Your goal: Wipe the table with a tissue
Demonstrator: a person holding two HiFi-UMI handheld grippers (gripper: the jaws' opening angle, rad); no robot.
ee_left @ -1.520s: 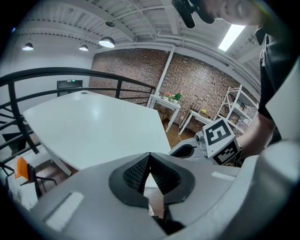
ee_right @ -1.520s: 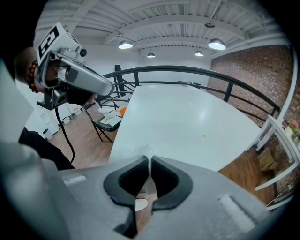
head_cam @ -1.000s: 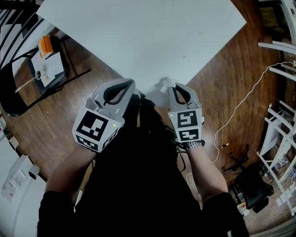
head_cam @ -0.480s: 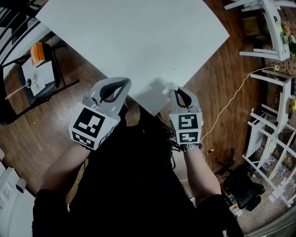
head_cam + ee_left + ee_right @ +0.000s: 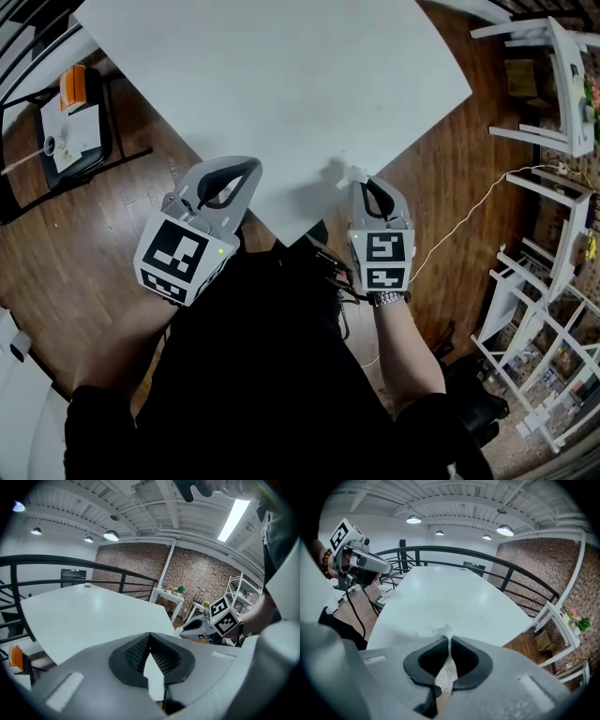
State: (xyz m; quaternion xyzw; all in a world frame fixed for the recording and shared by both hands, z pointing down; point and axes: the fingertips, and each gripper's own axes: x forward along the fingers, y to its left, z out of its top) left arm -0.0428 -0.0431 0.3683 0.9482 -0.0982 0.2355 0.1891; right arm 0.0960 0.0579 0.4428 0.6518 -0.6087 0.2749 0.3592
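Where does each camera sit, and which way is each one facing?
Head view: on the person's head, facing steeply down at the white table; shows arms, left hand-held gripper and right hand-held gripper pinching the tissue.
Left gripper view: rides the left hand-held gripper, facing across the table to a brick wall; own shut jaws below.
Right gripper view: rides the right hand-held gripper, facing across the table to a railing; own jaws clamp the tissue.
Shared: each gripper view catches the other hand-held gripper.
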